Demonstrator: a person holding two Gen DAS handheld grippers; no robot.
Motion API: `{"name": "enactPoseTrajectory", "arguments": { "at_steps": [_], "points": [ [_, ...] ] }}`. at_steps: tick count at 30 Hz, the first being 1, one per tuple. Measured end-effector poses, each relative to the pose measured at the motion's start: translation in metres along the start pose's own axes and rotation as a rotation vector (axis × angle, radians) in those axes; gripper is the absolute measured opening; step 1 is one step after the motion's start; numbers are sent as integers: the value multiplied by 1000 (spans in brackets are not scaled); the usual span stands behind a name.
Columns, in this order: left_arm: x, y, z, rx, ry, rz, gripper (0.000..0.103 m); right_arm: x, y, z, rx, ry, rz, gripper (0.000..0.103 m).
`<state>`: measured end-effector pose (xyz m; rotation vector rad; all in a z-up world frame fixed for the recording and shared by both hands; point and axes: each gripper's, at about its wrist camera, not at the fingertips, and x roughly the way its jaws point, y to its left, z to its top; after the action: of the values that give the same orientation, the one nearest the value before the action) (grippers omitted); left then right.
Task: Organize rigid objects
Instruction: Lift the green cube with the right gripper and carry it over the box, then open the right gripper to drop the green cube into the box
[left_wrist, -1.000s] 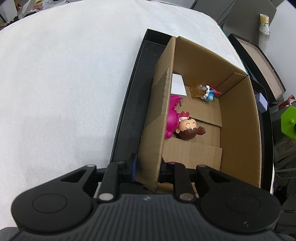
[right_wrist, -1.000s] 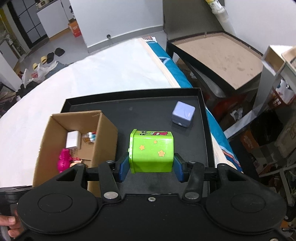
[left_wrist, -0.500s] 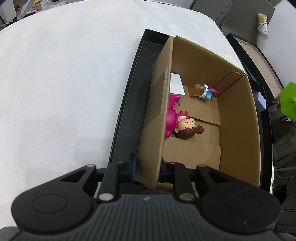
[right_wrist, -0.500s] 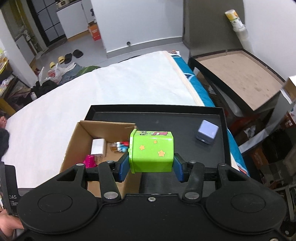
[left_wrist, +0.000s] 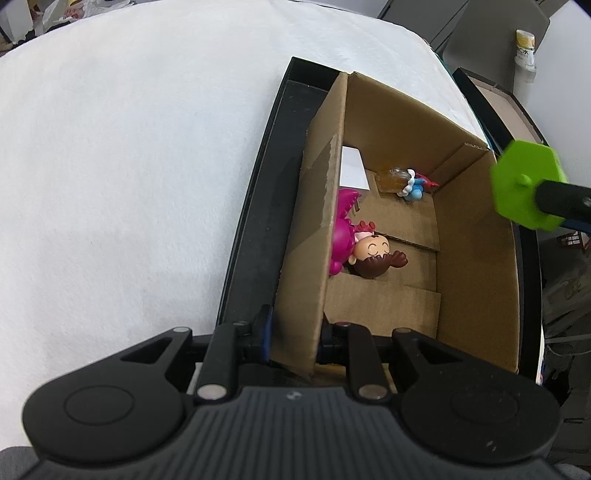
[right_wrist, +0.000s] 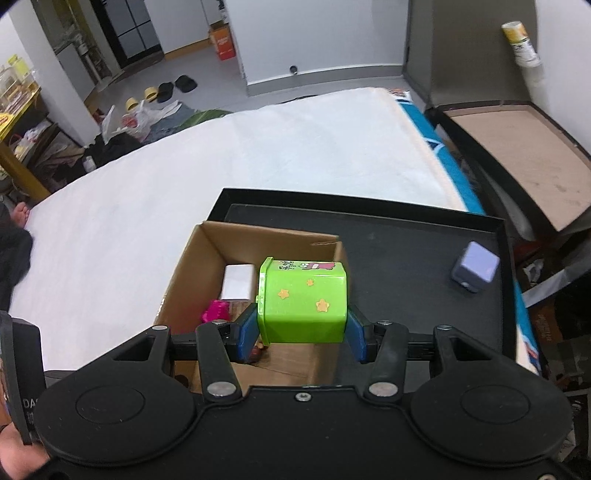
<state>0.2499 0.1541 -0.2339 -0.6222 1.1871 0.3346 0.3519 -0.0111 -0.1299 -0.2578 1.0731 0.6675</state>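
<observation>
An open cardboard box (left_wrist: 476, 258) (right_wrist: 192, 266) stands on a black tray (left_wrist: 258, 206) (right_wrist: 406, 251). My left gripper (left_wrist: 295, 332) is shut on the box's near-left wall. Inside lie a pink doll with a brown-haired head (left_wrist: 369, 254), a white block (left_wrist: 352, 168) (right_wrist: 238, 282) and a small blue and white toy (left_wrist: 413, 184). My right gripper (right_wrist: 301, 325) is shut on a green box with yellow stars (right_wrist: 303, 299) (left_wrist: 524, 188), held in the air over the cardboard box's right side. A lilac cube (right_wrist: 474, 266) sits on the tray at the right.
The tray lies on a white bed cover (left_wrist: 129, 166) (right_wrist: 221, 166). Beyond the bed's right edge stands another black tray with a brown bottom (right_wrist: 524, 147). The left grip's body and a hand (right_wrist: 18, 454) show at the lower left of the right wrist view.
My right gripper has carried the green box leftward, from over the bare tray to over the cardboard box. The left gripper and the cardboard box have stayed put.
</observation>
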Motion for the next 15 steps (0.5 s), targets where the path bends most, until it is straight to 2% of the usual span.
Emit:
{"name": "enactPoseTrajectory", "arguments": {
  "at_steps": [11,15],
  "points": [
    [1,0,-1,-1,5,-9,20,28,16,1,-15,39,17,49],
    [0,0,0,3,4,-7,20,31,18,0,-14,50,4,54]
  ]
}}
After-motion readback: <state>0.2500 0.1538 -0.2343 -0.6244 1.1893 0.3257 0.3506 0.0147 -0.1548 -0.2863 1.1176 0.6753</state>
